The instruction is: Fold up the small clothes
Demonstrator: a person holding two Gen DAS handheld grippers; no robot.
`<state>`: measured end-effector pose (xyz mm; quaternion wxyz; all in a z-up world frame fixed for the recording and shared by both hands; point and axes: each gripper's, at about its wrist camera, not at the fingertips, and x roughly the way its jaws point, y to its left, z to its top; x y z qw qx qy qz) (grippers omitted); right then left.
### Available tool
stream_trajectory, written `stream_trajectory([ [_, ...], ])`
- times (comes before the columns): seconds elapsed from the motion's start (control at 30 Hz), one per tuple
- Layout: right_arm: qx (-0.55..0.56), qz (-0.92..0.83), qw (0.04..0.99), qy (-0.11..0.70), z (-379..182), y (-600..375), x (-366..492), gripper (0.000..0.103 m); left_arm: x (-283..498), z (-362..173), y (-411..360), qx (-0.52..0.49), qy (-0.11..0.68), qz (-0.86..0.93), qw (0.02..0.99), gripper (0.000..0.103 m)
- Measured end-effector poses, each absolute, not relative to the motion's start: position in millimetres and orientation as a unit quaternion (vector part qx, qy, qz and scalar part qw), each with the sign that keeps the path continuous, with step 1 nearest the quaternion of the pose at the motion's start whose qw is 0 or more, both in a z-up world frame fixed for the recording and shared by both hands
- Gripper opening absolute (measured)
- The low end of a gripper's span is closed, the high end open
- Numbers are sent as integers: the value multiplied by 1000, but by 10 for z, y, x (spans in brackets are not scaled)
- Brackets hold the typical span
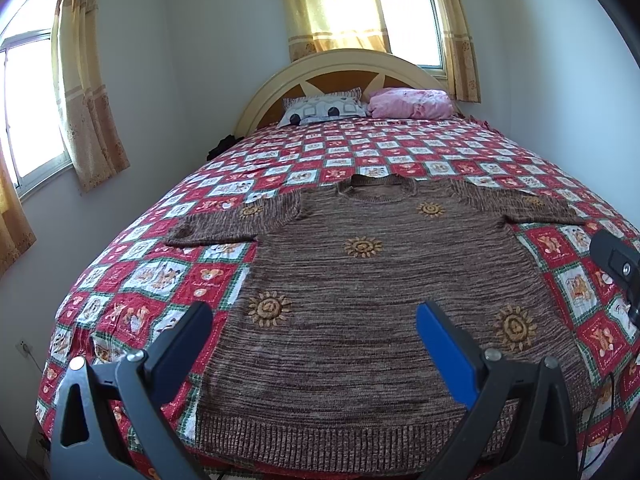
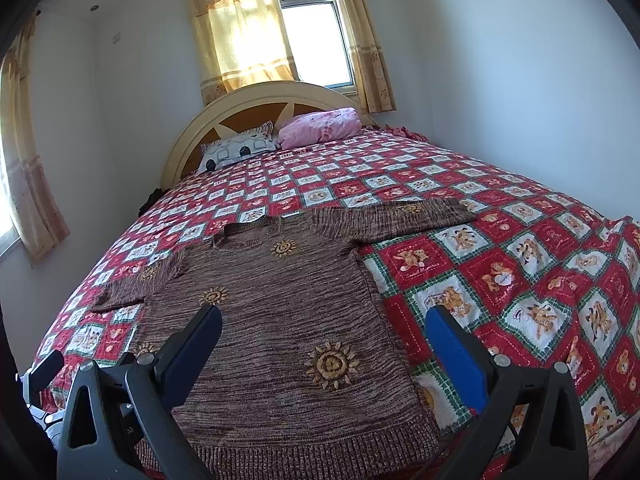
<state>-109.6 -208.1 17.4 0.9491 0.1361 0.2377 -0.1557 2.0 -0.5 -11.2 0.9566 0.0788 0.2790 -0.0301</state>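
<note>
Now both tools wide apart and empty, left tool and right tool, above the flat sweater.

The left claw has two long flat fingers with blue pads on the inner faces. Each finger sits on a dark grey plastic arm with a triangular cut-out and round silver screws at the joints. The right claw has the same shape: blue pads, dark grey arms, silver screws. A thin black cable runs beside the left claw.
</note>
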Motion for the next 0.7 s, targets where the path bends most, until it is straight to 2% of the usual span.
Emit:
stream_trajectory([
  [0.7, 141, -153, 946, 250, 130, -2101, -1065, 102, 35, -183, -23, 73, 290, -34, 954, 103],
])
